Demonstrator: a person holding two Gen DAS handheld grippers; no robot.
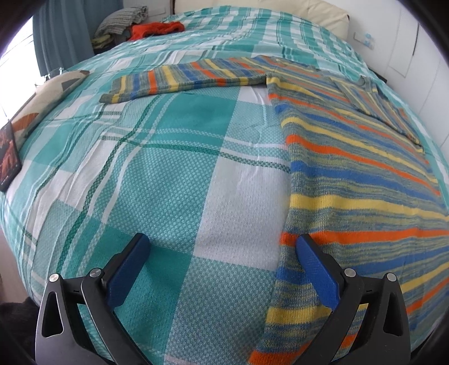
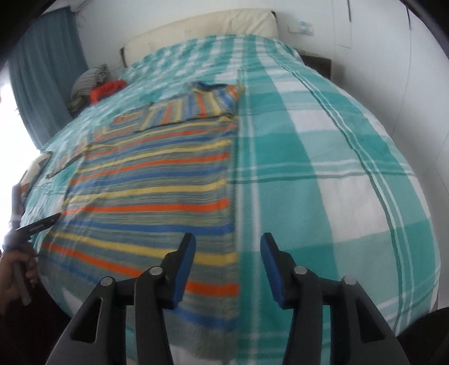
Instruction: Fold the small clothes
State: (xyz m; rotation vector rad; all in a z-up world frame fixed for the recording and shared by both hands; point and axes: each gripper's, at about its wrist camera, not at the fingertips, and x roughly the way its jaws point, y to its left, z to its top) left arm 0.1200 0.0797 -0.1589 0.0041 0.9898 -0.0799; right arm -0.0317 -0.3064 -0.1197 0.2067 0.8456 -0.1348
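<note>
Striped sweater (image 1: 350, 174) beneath left claw (image 1: 221, 247)

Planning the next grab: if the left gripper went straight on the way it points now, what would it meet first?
Probably the teal-and-white checked bedspread: the open left gripper points at bare cover, with the multicoloured striped knit sweater under its right finger. Further on lies the sweater's spread sleeve; depth is unclear.

Bare checked bedspread (image 1: 157, 174) left of striped sweater (image 1: 364, 174), clothes pile (image 1: 140, 25) far corner
</note>
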